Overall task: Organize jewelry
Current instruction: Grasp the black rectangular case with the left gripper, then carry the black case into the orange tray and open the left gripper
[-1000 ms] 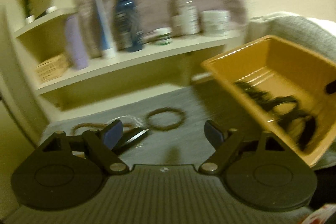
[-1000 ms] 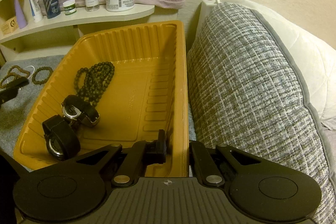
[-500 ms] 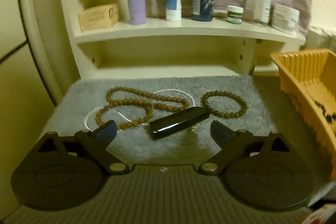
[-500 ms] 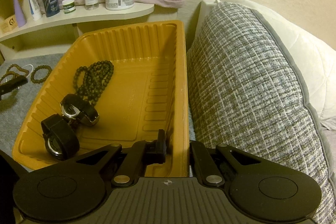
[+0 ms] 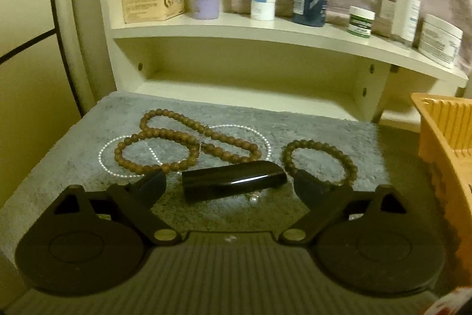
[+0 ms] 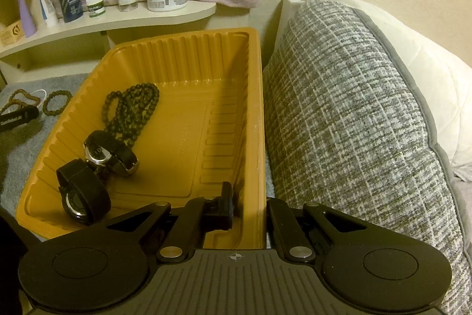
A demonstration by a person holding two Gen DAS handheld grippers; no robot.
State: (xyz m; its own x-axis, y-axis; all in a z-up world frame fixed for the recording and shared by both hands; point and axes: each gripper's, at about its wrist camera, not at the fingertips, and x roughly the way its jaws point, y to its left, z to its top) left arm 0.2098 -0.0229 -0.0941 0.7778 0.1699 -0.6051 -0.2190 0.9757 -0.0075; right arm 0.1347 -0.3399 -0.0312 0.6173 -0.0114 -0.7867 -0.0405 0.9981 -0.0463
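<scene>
- Tray (image 6: pixel 253 96): amber, on grey mat (image 5: pixel 295 123); right claw (image 6: pixel 249 204) clamped on its near wall. Hold steady.
- Case (image 5: pixel 233 180): black, on mat between wide-open, empty left claw (image 5: pixel 228 185) fingers. Close squarely across it.
- Bracelet (image 5: pixel 318 160): just beside; avoid snagging.

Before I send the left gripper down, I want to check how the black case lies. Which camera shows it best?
The left wrist view: the black case lies crosswise on the grey mat, between the open left gripper fingers. The right wrist view catches only a small, dark part of it at the left edge.
</scene>
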